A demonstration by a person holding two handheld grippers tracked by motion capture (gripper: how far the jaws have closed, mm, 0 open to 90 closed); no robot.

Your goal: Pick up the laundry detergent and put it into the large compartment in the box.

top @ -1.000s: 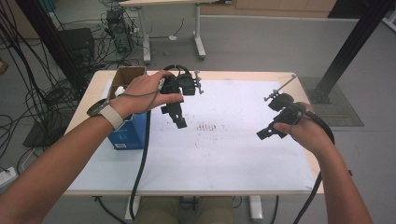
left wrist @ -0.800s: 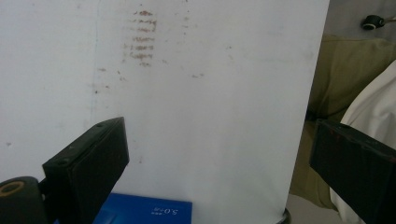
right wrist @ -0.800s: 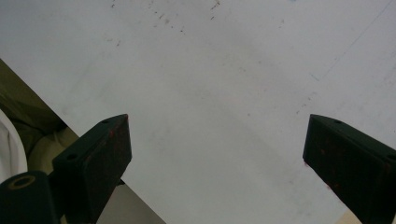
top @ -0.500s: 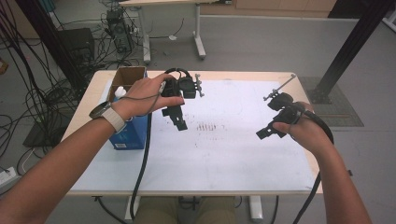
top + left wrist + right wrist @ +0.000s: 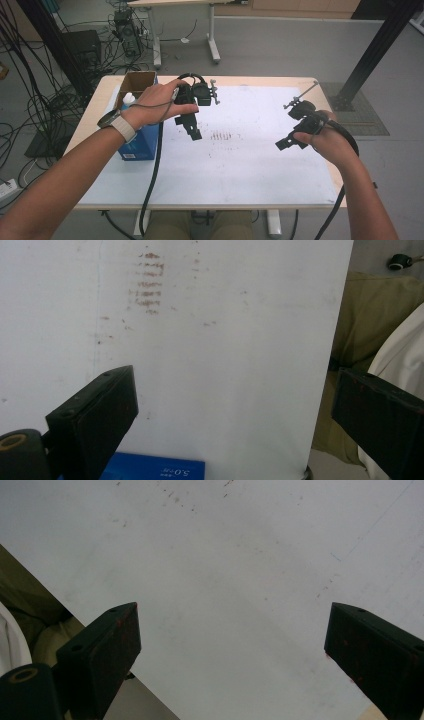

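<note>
Above the left-middle of the white sheet (image 5: 225,170), a hand holds my left gripper (image 5: 192,131), which points down at the sheet. Its jaws stand wide open in the left gripper view (image 5: 232,385), with nothing between them, and faint brown marks (image 5: 147,290) lie ahead. My right gripper (image 5: 284,145) hangs over the sheet's right side. It is also open (image 5: 232,615), with bare white paper between its jaws.
A blue box (image 5: 142,142) stands at the table's left, with a white bottle top (image 5: 128,98) and an open cardboard box (image 5: 137,82) behind it. Brown smudges (image 5: 224,136) mark the sheet's centre. Cables trail off the front edge. The person's trousers (image 5: 370,315) lie beyond the near table edge.
The left hand and its gripper have shifted only very slightly. The right gripper has held its place.
</note>
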